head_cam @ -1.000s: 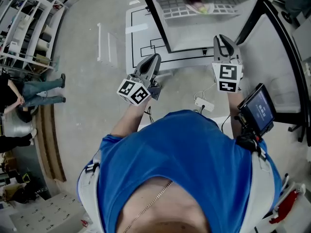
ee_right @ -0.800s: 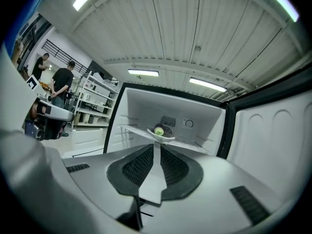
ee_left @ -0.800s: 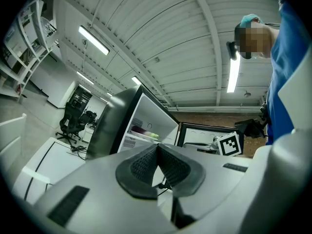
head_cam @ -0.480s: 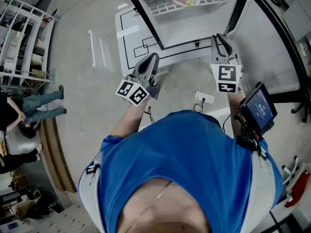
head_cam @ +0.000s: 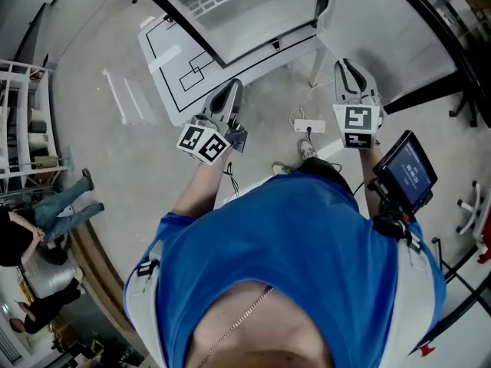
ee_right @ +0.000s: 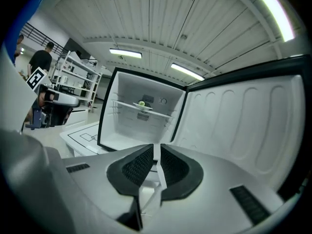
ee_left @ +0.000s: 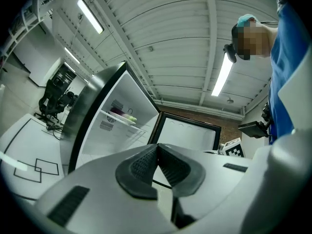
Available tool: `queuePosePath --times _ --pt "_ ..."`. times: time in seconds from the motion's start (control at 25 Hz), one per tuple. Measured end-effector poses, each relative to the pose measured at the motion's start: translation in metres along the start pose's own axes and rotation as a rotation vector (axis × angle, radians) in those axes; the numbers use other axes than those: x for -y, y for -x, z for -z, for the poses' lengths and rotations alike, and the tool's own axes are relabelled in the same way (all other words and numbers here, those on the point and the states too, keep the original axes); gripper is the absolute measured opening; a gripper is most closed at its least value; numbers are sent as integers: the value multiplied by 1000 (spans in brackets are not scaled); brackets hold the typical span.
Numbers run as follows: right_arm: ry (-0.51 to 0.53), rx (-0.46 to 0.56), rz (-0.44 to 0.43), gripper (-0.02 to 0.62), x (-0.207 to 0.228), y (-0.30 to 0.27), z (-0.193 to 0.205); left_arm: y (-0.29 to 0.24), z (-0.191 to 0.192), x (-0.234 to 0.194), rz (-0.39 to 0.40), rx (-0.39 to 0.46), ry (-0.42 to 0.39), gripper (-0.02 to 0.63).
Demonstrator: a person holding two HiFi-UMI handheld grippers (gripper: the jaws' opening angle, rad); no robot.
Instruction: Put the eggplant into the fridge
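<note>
The fridge (head_cam: 230,18) stands open at the top of the head view, its door (head_cam: 383,29) swung out to the right. On its wire shelf lies a plate with the purple eggplant (ee_left: 118,111) and something green beside it; from the right gripper view only the green piece (ee_right: 141,103) is plain. My left gripper (head_cam: 229,92) is shut and holds nothing; its pads (ee_left: 146,167) meet. A narrow slit shows between the fingers of my right gripper (head_cam: 350,72), with nothing between them. Both grippers hang in the air in front of the fridge, clear of it.
A white floor mat with black lines (head_cam: 180,64) lies under the fridge. A power strip (head_cam: 308,126) and cable lie on the floor between the grippers. A small screen (head_cam: 406,171) sits by my right arm. A shelving rack (head_cam: 27,121) and people (head_cam: 46,213) are far left.
The fridge has slid toward the top of the head view and tilted, so both grippers now sit further from it. Neither gripper's jaws have changed.
</note>
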State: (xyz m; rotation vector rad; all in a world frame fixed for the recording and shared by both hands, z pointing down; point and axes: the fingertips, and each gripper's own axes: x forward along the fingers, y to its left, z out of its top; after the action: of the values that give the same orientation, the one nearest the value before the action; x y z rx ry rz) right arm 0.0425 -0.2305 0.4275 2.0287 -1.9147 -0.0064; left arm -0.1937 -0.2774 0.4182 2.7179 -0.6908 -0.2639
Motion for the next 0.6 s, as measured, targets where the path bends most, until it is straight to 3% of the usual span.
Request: queuePosePath --times 0.32,0.48,0.6 --pt "-36 -75 69 46 32 52 42 -22 23 41 74 -35 8 8" --pt "-84 -59 32 46 39 72 48 -31 34 65 77 -42 0 8" --pt "-48 -55 22 46 53 85 62 -40 44 86 67 -37 -3 8"
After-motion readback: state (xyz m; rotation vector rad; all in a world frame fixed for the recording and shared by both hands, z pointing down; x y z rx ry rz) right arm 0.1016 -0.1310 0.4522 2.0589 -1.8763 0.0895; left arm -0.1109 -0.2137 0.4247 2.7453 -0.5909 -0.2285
